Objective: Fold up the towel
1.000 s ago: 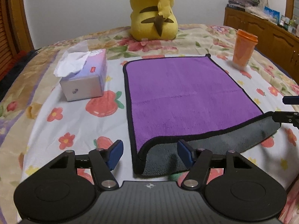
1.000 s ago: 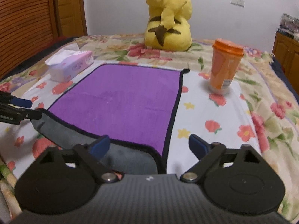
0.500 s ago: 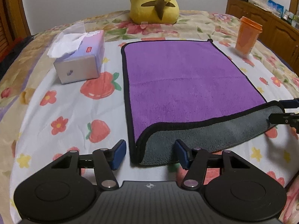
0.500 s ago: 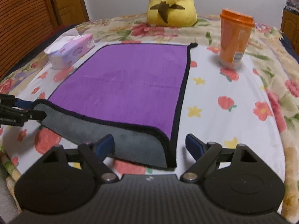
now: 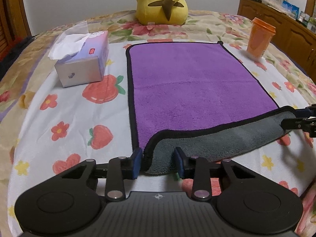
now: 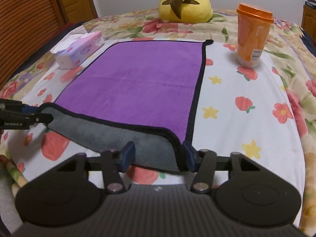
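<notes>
A purple towel (image 5: 189, 79) with black trim and a grey underside lies spread on the bed; it also shows in the right wrist view (image 6: 138, 83). Its near edge is turned up, grey side (image 5: 217, 144) showing. My left gripper (image 5: 158, 163) straddles the near left corner, jaws partly closed around it with a gap left. My right gripper (image 6: 157, 155) straddles the near right corner the same way, its pads (image 6: 128, 154) close to the cloth. Each gripper's tip shows in the other's view, at the towel's opposite corner (image 5: 296, 118) (image 6: 29, 114).
A tissue box (image 5: 83, 65) stands left of the towel. An orange lidded cup (image 6: 252, 35) stands to the right. A yellow plush toy (image 5: 162, 2) sits beyond the far edge. A wooden cabinet (image 5: 276, 25) is at the right, beside the floral bedspread (image 5: 59, 118).
Both grippers have moved forward onto the near corners and their jaws have narrowed around the turned-up edge. The grey edge is lifted a little more.
</notes>
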The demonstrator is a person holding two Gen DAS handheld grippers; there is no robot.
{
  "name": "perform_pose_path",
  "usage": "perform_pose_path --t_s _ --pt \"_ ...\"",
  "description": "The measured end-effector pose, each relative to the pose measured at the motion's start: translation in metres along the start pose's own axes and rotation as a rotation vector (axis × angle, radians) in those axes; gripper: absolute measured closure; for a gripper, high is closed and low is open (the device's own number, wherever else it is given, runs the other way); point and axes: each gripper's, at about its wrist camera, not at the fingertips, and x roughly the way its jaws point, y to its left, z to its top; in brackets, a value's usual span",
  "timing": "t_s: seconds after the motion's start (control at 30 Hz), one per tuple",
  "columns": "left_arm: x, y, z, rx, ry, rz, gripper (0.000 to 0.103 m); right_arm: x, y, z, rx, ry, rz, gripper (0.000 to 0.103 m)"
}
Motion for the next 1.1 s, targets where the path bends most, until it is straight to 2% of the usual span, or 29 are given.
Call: perform_pose_path --t_s 0.3,0.47,0.5,0.53,1.1 --pt "-0.004 -0.002 0.000 0.011 -0.015 -0.005 0.087 -0.003 -0.005 0.002 0.000 -0.017 -0.009 0.076" --pt "-0.006 -0.004 0.001 0.026 -0.030 -0.006 0.092 -0.002 -0.003 0.002 -0.030 -0.018 -0.016 0.083" --pt "-0.007 -0.004 0.001 0.026 -0.034 -0.007 0.092 -0.002 -0.002 0.002 -0.038 -0.020 -0.018 0.087" --pt "-0.009 -0.005 0.002 0.027 -0.040 -0.007 0.092 -0.002 -0.002 0.002 -0.045 -0.020 -0.020 0.096" --pt "-0.035 -0.004 0.014 0.003 -0.171 -0.027 0.094 -0.014 -0.010 0.012 -0.034 -0.118 -0.010 0.098"
